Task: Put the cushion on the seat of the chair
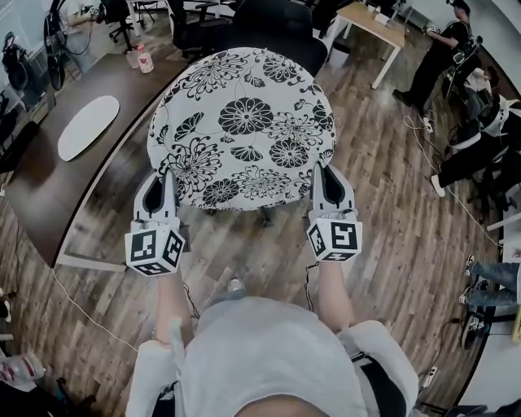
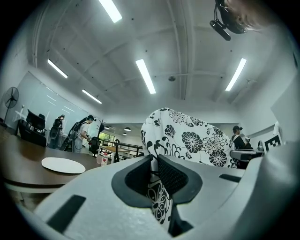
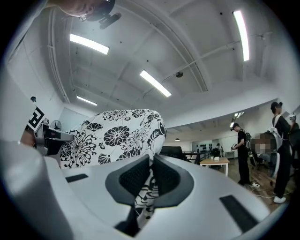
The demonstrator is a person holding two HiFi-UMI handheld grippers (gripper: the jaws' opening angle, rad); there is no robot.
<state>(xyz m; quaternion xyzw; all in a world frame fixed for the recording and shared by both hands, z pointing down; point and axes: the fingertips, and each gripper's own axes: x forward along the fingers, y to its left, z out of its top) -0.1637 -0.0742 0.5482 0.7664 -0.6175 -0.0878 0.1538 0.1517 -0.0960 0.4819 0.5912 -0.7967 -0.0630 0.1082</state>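
A round white cushion (image 1: pixel 244 126) with black flowers is held level in front of me, over the floor. My left gripper (image 1: pixel 167 181) is shut on its near left edge and my right gripper (image 1: pixel 319 175) is shut on its near right edge. In the left gripper view the cushion (image 2: pixel 187 138) rises beyond the jaws, its fabric pinched between the pads. The right gripper view shows the cushion (image 3: pixel 110 136) the same way, its edge clamped in the jaws. A black chair (image 1: pixel 281 32) stands just beyond the cushion; its seat is hidden under it.
A dark table (image 1: pixel 49 175) with a white oval plate (image 1: pixel 88 126) and a small bottle (image 1: pixel 144 59) runs along the left. A light table (image 1: pixel 374 24) stands at the back right. People (image 1: pixel 440 53) stand and sit at the right. Cables lie on the wood floor.
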